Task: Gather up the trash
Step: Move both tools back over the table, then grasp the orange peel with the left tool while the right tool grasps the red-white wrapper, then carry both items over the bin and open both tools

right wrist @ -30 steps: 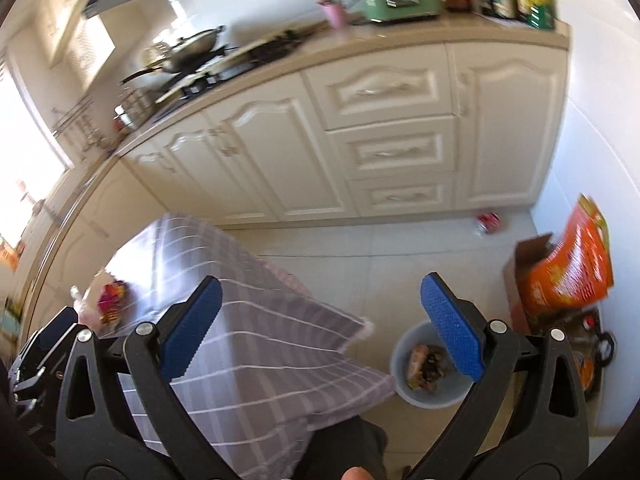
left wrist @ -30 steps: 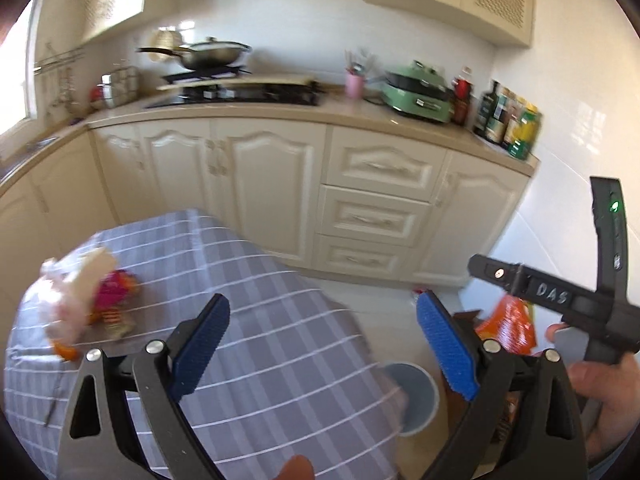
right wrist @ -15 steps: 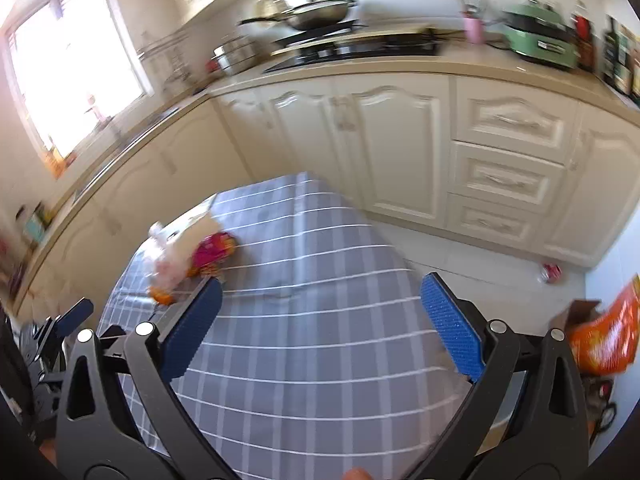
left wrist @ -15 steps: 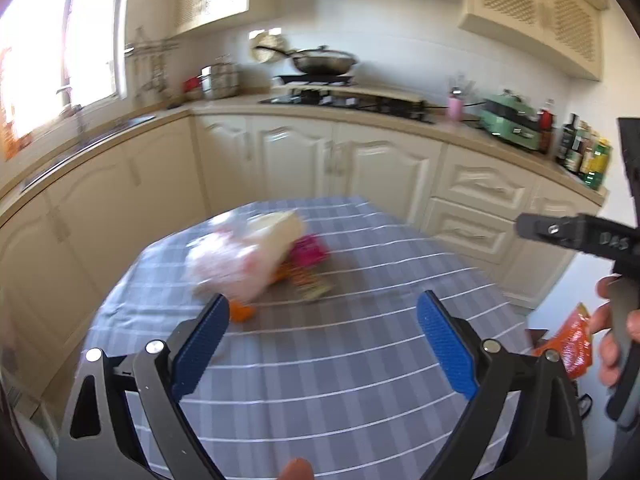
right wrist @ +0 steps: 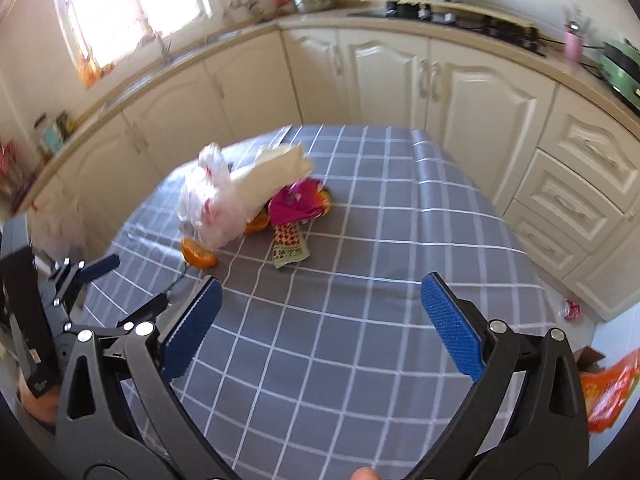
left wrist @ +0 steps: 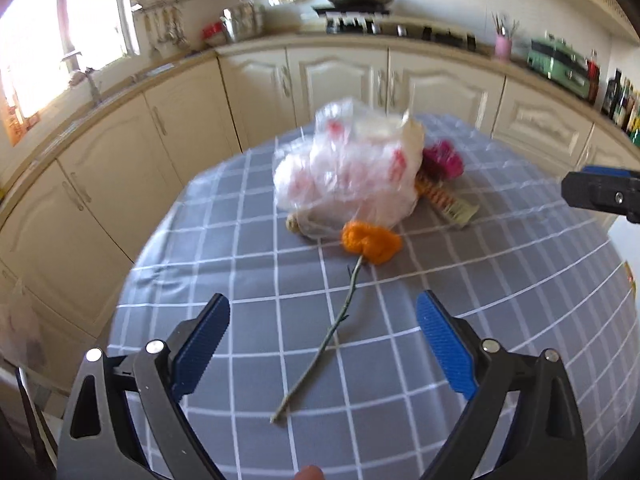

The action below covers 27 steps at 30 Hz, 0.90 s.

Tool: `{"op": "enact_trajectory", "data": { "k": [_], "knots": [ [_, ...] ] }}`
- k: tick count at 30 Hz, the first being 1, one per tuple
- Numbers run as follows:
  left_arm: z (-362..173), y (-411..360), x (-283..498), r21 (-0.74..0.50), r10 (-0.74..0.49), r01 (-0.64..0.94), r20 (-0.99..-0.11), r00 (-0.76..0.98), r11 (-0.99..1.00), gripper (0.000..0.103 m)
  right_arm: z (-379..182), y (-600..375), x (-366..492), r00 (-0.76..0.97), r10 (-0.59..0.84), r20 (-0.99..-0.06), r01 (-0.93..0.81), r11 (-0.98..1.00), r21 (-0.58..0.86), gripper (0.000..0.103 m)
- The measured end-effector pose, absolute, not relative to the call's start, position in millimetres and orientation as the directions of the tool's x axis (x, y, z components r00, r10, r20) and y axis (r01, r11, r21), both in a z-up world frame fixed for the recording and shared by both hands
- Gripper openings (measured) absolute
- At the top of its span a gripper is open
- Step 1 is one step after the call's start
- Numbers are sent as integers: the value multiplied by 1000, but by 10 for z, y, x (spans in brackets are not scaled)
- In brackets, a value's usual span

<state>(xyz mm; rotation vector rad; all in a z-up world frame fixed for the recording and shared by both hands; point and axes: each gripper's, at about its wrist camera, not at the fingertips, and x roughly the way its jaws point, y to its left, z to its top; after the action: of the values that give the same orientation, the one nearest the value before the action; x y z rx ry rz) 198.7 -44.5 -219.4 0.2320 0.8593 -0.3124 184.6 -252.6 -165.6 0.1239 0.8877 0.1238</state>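
Note:
A pile of trash lies on the grey checked tablecloth (left wrist: 500,280). It holds a crumpled white plastic bag (left wrist: 348,176) (right wrist: 216,200), a pink wrapper (left wrist: 442,158) (right wrist: 296,202), a checked snack packet (left wrist: 448,202) (right wrist: 290,248) and an orange flower (left wrist: 370,242) on a thin green stem (left wrist: 328,336). My left gripper (left wrist: 322,344) is open just above the stem, short of the flower. My right gripper (right wrist: 320,324) is open over the cloth, nearer than the pile. The left gripper (right wrist: 86,276) shows at the left of the right wrist view.
Cream kitchen cabinets (right wrist: 472,92) and a counter wrap round behind the table, with a wok and stove (left wrist: 356,12). An orange bag (right wrist: 608,392) and a small red item (right wrist: 572,310) lie on the floor to the right. A bright window (right wrist: 132,8) is at left.
Both grippers have swung left from the floor and bin toward the table, and have closed in on the trash pile. Both stay open.

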Motion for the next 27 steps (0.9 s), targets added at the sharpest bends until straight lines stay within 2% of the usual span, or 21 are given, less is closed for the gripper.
{"op": "enact_trajectory", "data": {
  "k": [1,2,4,6,8,9,10,11,12,14,15,20,23,27],
  "knots": [
    [-2251,-449,2043,74,-175,367,-781,599,927,90,-1713,-2487,1909,613,162,-773,-67,986,153,97],
    [-2293,-464,2089,73,-176,373,-788,590,925,80,-1756,-2445,1977,604,165,-780,-77,986,150,97],
    [-2360,-491,2181,63,-179,384,-808,562,921,68,-1851,-2386,2134,585,173,-792,-96,985,145,96],
    [-2393,-532,2263,52,-195,400,-812,551,915,64,-1937,-2335,2285,568,174,-804,-107,985,137,90],
    [-2404,-570,2327,40,-209,412,-814,542,910,54,-2052,-2259,2467,545,168,-821,-127,985,117,84],
    [-2397,-586,2352,27,-224,422,-816,533,906,48,-2091,-2233,2515,537,166,-827,-134,985,111,73],
    [-2389,-599,2364,22,-229,425,-816,530,905,30,-2152,-2195,2586,524,165,-836,-140,984,106,65],
    [-2380,-609,2374,23,-228,425,-818,529,905,8,-2203,-2164,2633,514,163,-842,-145,984,102,43],
    [-2375,-616,2382,21,-226,422,-820,526,906,5,-2222,-2126,2639,531,135,-836,-145,987,67,33],
    [-2380,-636,2346,10,-234,422,-820,522,907,5,-2227,-2104,2589,536,142,-832,-161,985,64,28],
    [-2382,-637,2320,6,-237,422,-820,521,907,5,-2223,-2117,2555,533,162,-831,-168,982,84,21],
    [-2369,-546,2149,-67,-276,387,-813,513,920,5,-2190,-2371,2214,535,224,-815,-158,974,164,17],
    [-2346,-522,1998,-110,-296,359,-801,520,927,5,-2126,-2567,1973,552,245,-797,-132,970,207,7],
    [-2304,-548,1772,-155,-324,339,-784,529,928,5,-2109,-2714,1779,553,252,-794,-127,967,219,7]
  ]
}}
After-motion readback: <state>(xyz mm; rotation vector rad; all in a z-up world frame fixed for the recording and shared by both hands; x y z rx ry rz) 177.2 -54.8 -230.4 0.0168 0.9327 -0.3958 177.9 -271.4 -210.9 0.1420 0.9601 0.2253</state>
